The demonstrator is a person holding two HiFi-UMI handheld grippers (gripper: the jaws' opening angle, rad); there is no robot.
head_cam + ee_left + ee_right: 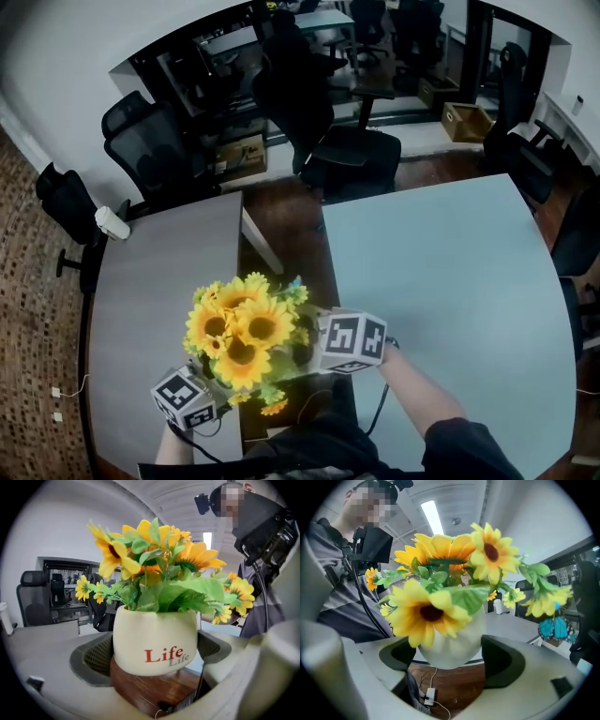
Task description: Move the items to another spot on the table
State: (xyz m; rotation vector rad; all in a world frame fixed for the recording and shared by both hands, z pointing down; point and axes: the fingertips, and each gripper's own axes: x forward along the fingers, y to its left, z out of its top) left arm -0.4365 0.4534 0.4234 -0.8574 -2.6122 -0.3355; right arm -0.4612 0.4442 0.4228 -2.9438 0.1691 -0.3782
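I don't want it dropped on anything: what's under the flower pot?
Below the pot is brown wooden floor with a white cable on it. The pot's own underside cannot be seen.

L gripper point(155, 651) and R gripper point(450, 656) sit close together, low in front of the body (marker cubes up), each w/ jaws closed on the same flower pot point(140, 630) from opposite sides. R forearm point(422, 389) is bare and reaches fwd-left; L forearm point(169, 452) barely shows.

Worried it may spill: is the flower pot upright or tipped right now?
Upright: the pot shows a level rim and "Life" print, with the flowers rising straight above it.
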